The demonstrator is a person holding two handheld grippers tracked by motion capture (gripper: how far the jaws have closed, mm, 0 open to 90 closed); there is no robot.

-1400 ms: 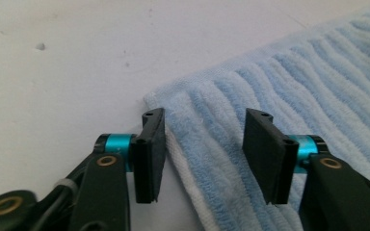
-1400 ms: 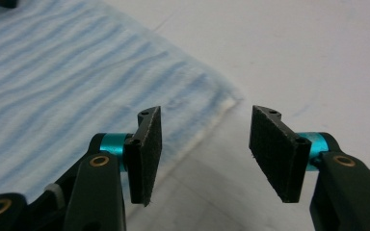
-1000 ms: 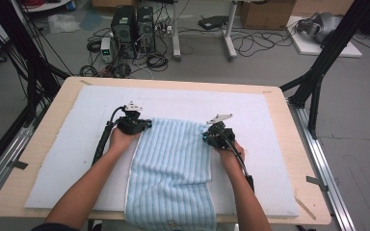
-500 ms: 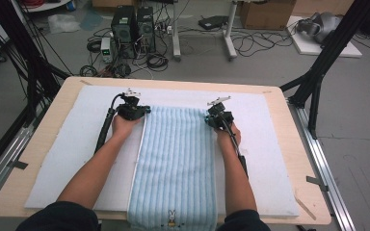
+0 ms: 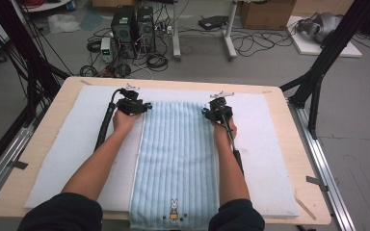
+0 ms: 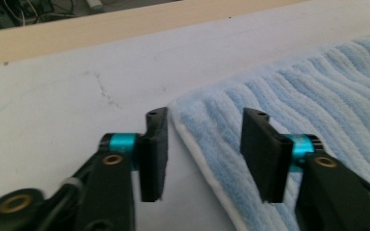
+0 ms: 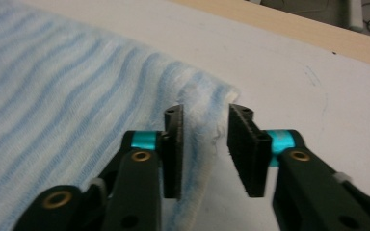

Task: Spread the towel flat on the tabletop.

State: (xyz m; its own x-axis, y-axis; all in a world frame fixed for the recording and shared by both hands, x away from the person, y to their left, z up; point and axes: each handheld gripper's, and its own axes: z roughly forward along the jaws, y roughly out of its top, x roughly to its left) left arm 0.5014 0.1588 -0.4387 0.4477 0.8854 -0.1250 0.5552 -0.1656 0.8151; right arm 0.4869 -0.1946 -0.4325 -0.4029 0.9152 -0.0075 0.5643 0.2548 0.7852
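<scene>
Towel (image 5: 176,163) lay spread flat down the middle of the white pad (image 5: 67,159), near hem with its rabbit motif (image 5: 174,216) hanging at the table's (image 5: 38,144) front edge

Far corners were each straddled by parted jaws that had just been opening, so the cloth appeared released after being drawn taut: left gripper (image 6: 203,139) stood open over the left corner, right gripper (image 7: 203,137) open about the right corner, pads off the fabric. Bare pad remained on both sides and beyond the far hem before the wooden rim

Wooden table (image 5: 53,139); white mat (image 5: 77,144) on it, striped towel (image 5: 178,149) atop.
</scene>
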